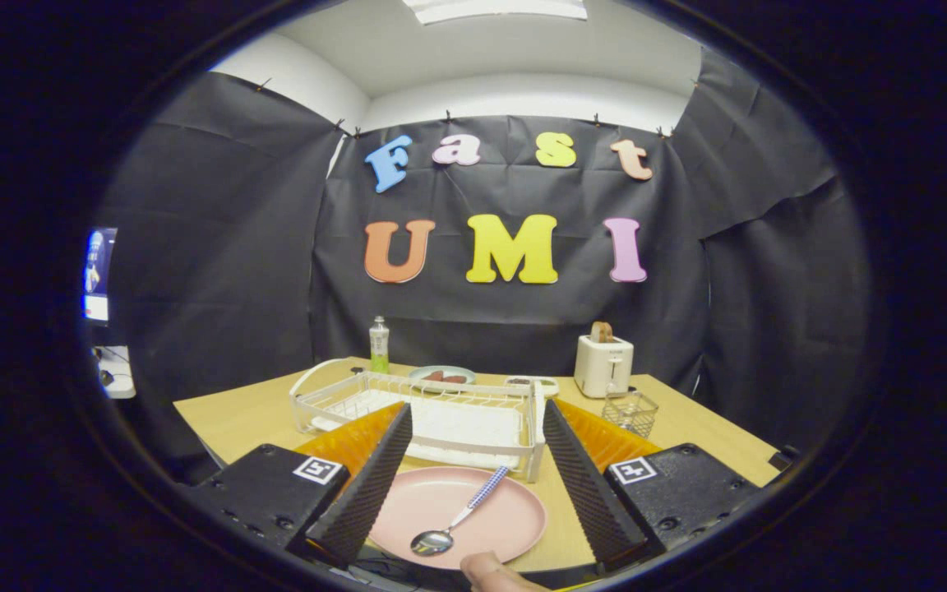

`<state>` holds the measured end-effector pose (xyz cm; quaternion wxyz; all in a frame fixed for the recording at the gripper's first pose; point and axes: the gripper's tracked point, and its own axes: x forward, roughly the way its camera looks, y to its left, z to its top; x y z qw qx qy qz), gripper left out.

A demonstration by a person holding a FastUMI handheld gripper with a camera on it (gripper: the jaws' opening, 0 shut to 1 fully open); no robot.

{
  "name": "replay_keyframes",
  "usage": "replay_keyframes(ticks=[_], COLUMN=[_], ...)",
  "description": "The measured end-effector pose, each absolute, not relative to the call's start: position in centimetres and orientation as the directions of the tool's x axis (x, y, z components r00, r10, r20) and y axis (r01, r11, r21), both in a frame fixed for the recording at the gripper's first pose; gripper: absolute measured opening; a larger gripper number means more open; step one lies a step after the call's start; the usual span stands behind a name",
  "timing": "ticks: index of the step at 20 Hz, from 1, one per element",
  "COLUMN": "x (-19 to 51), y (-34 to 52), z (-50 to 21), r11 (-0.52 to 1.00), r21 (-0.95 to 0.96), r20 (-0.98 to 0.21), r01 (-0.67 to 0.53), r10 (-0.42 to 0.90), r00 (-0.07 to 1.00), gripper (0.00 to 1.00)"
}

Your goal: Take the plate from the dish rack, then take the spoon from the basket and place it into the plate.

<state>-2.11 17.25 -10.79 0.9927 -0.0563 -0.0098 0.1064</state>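
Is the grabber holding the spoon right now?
No, it holds nothing. The gripper is open, fingers spread wide. The spoon lies on the pink plate between them, touching neither finger.

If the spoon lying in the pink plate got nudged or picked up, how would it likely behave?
The spoon looks rigid; its shiny bowl would probably slide on the smooth plate. Its slim handle likely needs a precise pinch. The gripper is open around both.

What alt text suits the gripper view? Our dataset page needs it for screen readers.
A spoon lies in a pink plate between the open gripper's fingers, on a wooden table. Beyond stand a white dish rack, wire basket and toaster.
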Motion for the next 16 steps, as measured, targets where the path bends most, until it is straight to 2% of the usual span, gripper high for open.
replay_keyframes(ticks=[10,16], x=[-7.5,-9.6], y=[10.4,9.1], z=[-4.3,-3.8], r11=[0.992,0.992], r21=[-0.036,-0.005], r20=[0.065,0.069], r01=[-0.118,-0.126], r10=[0.12,0.126], r00=[0.991,0.99], gripper=[1.0,1.0])
